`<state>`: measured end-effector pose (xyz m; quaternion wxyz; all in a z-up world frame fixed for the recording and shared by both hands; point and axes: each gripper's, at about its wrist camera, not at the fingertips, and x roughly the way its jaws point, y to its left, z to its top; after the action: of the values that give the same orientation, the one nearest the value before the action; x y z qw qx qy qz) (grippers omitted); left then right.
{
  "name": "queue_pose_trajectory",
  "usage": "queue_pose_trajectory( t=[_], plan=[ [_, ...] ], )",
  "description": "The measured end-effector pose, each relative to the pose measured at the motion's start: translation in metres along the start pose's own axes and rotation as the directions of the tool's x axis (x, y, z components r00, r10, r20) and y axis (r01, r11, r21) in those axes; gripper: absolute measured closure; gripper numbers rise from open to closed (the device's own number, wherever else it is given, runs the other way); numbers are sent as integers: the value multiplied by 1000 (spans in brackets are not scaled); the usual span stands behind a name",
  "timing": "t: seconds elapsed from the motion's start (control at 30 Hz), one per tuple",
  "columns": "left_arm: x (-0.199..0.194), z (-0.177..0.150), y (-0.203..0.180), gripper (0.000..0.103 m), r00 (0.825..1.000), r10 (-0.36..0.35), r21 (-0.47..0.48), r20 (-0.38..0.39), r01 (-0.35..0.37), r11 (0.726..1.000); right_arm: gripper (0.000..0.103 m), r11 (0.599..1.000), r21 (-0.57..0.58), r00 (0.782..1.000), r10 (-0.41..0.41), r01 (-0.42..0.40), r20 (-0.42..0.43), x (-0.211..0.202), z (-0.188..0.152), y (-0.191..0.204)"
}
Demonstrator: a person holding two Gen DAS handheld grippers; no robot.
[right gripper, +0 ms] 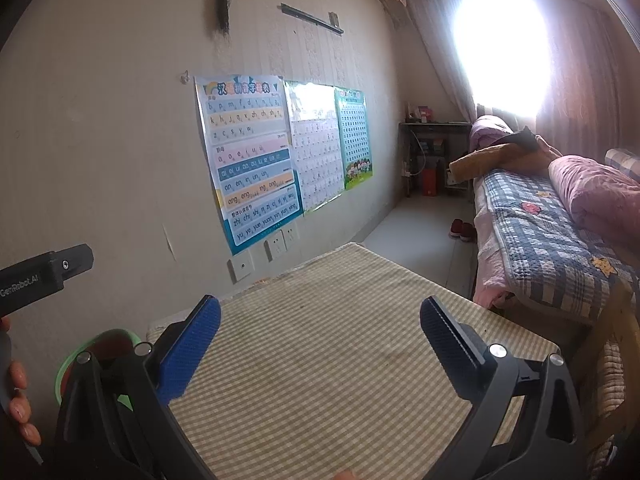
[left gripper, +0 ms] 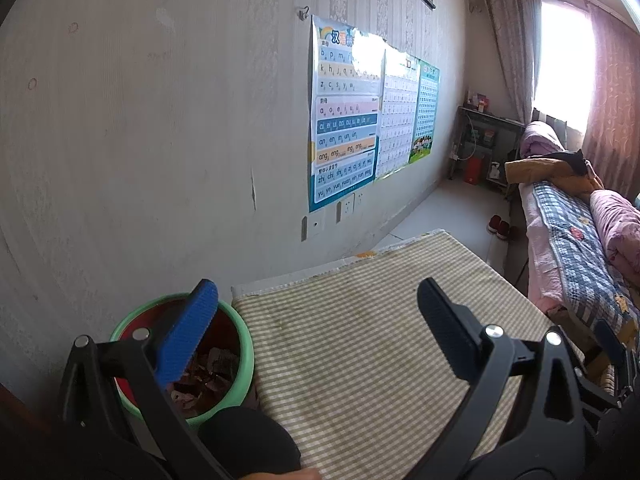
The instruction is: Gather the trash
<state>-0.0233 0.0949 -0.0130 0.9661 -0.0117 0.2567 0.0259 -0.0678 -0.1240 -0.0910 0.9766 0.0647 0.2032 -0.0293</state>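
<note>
Two grippers hover over the checked tablecloth (left gripper: pixel 360 360), and neither has anything in it. Left gripper (left gripper: pixel 318 312) is spread wide, blue finger (left gripper: pixel 188 332) and black finger (left gripper: pixel 444 328) well apart, only bare cloth between them. Look at the bin (left gripper: pixel 240 344), green rim, red inside: it sits just beside the cloth's left edge, against the wall, and the blue finger hangs right in front of it. Inside the bin, crumpled brownish trash (left gripper: pixel 208 376), below and behind that blue finger, not between the jaws. Over to the right wrist view: right gripper (right gripper: pixel 320 320) also wide apart, empty, above the cloth well to the right of the bin (right gripper: pixel 66 364), whose green rim peeks out at lower left. A hand (right gripper: pixel 18 396) grips the other tool's handle beyond the bin's left side.
</note>
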Motion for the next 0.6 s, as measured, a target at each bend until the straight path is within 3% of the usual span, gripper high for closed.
queue_pose_trajectory(
  t=[0.6],
  plan=[
    [7, -7, -3, 5, 1000, 6, 21, -21, -6, 1000, 7, 1000, 17, 999, 2, -1, -39, 7, -7, -5]
  ],
)
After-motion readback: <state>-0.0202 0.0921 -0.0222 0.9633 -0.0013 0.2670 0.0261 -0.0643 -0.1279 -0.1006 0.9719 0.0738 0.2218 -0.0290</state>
